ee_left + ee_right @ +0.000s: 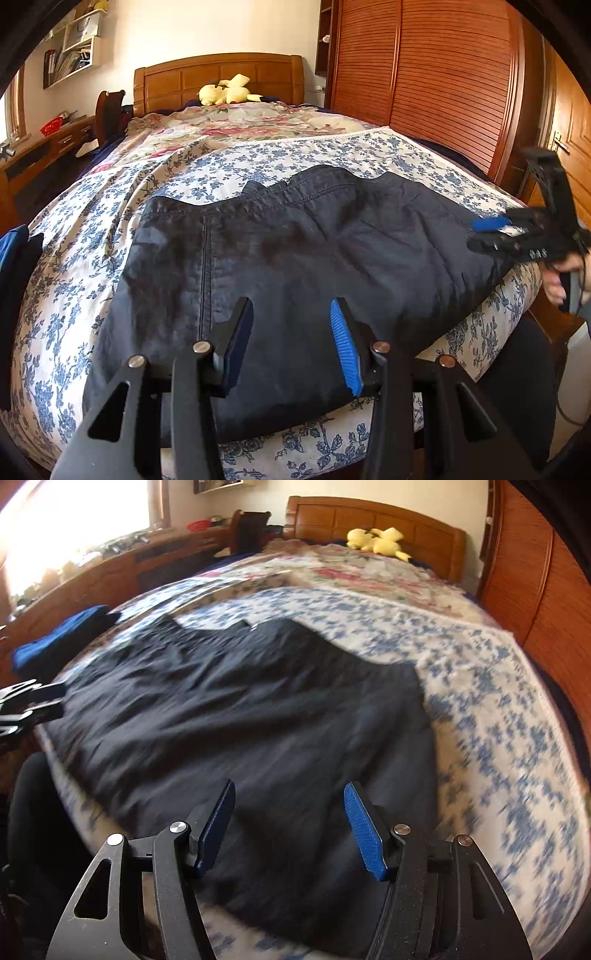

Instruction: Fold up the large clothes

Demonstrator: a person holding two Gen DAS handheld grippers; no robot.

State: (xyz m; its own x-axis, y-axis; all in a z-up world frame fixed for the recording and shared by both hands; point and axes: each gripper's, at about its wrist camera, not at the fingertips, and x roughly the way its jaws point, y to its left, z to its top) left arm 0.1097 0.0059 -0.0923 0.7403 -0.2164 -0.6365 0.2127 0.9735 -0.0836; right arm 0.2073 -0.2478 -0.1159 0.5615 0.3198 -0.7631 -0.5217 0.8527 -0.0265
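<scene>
- Left gripper [291, 332], seen from its own wrist camera, hangs with its two fingers spread wide above the near edge of the dark garment [295, 251], nothing between the blue pads [345, 350].
- Spread flat, the dark garment lies on the blue floral bedspread [92, 229], with a stitched seam running down its left part and its near edge reaching the bed's front edge.
- At the right edge of this view, the right gripper [491, 232] is held by a hand [557, 277] just at the garment's right end; its blue pad shows, but whether it touches the cloth cannot be told from here.
- A yellow plush toy [225, 90] sits by the wooden headboard [221, 74], well apart from the garment.

- From the right wrist camera, the picture is blurred; the right gripper [290, 830] has its fingers wide apart over the garment [240, 720], gripping nothing.
- Here the garment covers the near left part of the bed, with floral bedspread [498, 720] bare to its right.
- The left gripper [33, 705] shows at the far left edge, by the garment's left end.
- Folded blue cloth [62, 638] lies beyond it, near the bed's left side.
</scene>
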